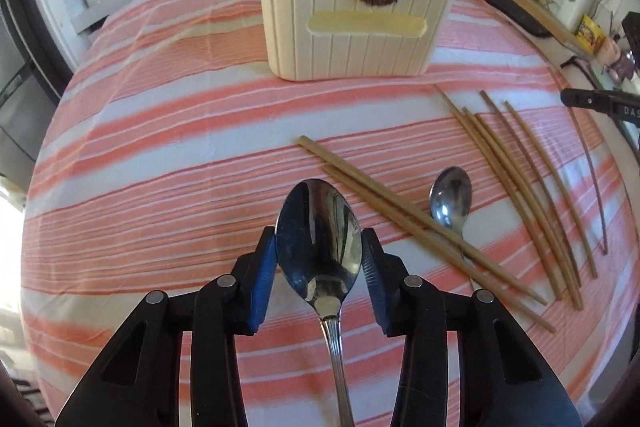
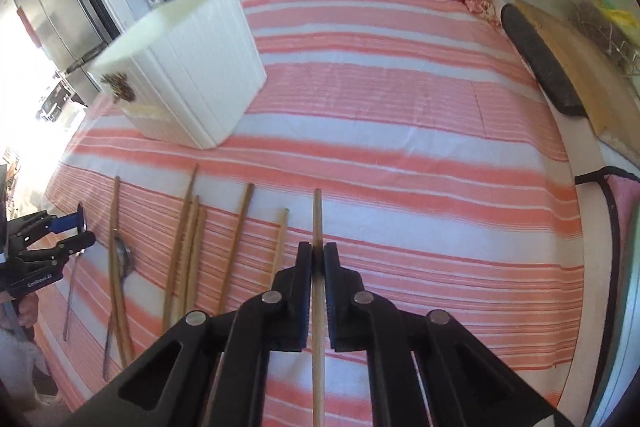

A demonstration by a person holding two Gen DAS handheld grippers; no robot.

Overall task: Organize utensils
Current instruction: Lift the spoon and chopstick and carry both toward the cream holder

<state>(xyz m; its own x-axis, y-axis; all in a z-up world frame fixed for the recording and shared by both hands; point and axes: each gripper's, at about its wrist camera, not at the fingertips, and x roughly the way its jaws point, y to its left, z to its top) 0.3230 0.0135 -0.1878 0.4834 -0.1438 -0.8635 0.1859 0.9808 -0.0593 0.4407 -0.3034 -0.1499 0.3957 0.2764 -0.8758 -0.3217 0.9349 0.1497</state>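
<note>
Spoon (image 1: pixel 319 243) gripped by its bowl in the left tool (image 1: pixel 319 259); single chopstick (image 2: pixel 318 227) clenched in the right tool (image 2: pixel 318 259), both above the counter (image 1: pixel 160 155). Keep each upright while carrying to the cream holder (image 1: pixel 352 7).

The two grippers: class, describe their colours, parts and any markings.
Both the left gripper and the right gripper are black, angular linkages with triangular cut-outs and round silver pivot pins. The jaws carry blue pads. White lettering runs along each body, partly readable. No cables or sleeves are visible.
</note>
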